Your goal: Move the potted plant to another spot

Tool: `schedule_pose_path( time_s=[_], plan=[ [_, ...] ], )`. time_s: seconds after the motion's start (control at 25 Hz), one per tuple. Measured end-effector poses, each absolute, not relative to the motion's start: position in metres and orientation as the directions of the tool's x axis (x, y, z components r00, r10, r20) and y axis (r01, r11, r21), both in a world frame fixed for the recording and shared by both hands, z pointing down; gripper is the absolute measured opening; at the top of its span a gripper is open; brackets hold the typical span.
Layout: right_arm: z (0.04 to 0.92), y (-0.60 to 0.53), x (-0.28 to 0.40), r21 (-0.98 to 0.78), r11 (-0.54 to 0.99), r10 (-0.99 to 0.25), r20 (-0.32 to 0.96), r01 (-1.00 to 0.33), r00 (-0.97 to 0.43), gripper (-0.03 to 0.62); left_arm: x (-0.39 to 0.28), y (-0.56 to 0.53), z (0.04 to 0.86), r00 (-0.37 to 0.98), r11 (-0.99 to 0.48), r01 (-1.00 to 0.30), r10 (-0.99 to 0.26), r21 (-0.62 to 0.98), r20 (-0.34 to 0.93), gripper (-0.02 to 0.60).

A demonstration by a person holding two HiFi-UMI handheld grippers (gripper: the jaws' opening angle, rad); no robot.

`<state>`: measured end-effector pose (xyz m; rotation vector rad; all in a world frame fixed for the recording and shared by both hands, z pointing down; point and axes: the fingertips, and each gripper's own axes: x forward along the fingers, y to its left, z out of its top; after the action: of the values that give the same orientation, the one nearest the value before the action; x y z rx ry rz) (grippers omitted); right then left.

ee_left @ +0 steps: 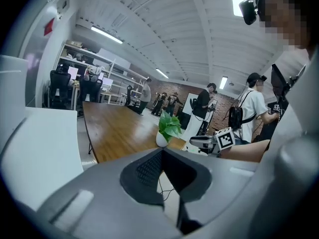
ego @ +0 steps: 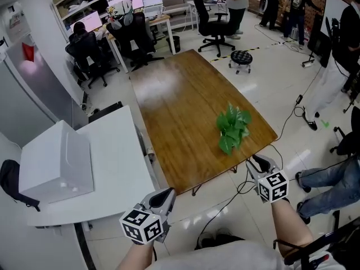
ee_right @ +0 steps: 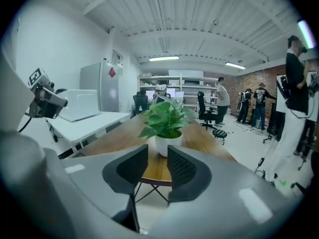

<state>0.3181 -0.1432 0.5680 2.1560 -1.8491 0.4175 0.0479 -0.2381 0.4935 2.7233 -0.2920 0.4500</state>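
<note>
Green leaves over a white pot (ee_right: 167, 144) mark the potted plant (ego: 232, 129), which stands upright on the wooden table (ego: 180, 89), close to that table's near right corner and not far from its near edge; nothing touches it. Off that edge, just short of the corner, the right gripper (ego: 260, 163) hangs in the air with its jaws a narrow way apart and nothing between them (its own view shows the pot through the gap, but beyond the pads, not within them). Further to the left and lower in the head view, the left gripper (ego: 164, 194) is also clear of the table, well apart from the plant; its jaws are together at the tips and grip nothing. Beside the wooden table, on its left, stands a white table (ego: 115, 156) bearing a white box (ego: 56, 162); past the far end are office chairs (ego: 211, 16), a round stool (ego: 241, 58) and several people (ego: 236, 1) standing.
</note>
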Motion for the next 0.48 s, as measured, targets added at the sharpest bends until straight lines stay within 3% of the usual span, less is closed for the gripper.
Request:
schedule_pose_path(
  time_s=[0.12, 0.24, 0.48],
  plan=[
    [0.535, -0.135, 0.287, 0.016, -0.104, -0.939, 0.329, -0.994, 0.104, 0.101, 0.042, -0.226, 0.485, 0.936, -0.914, -0.247, -0.139, 0.322, 0.323, -0.003],
    [0.505, -0.125, 0.263, -0.021, -0.079, -0.96, 0.27, -0.997, 0.07, 0.009, 0.033, -0.213, 0.477, 0.941, -0.914, -0.248, -0.148, 0.321, 0.306, -0.003],
    [0.478, -0.091, 0.218, -0.059, 0.035, -0.972, 0.231, -0.998, -0.048, 0.003, 0.014, -0.168, 0.462, 0.939, -0.906, -0.28, -0.191, 0.316, 0.285, -0.003]
  ],
)
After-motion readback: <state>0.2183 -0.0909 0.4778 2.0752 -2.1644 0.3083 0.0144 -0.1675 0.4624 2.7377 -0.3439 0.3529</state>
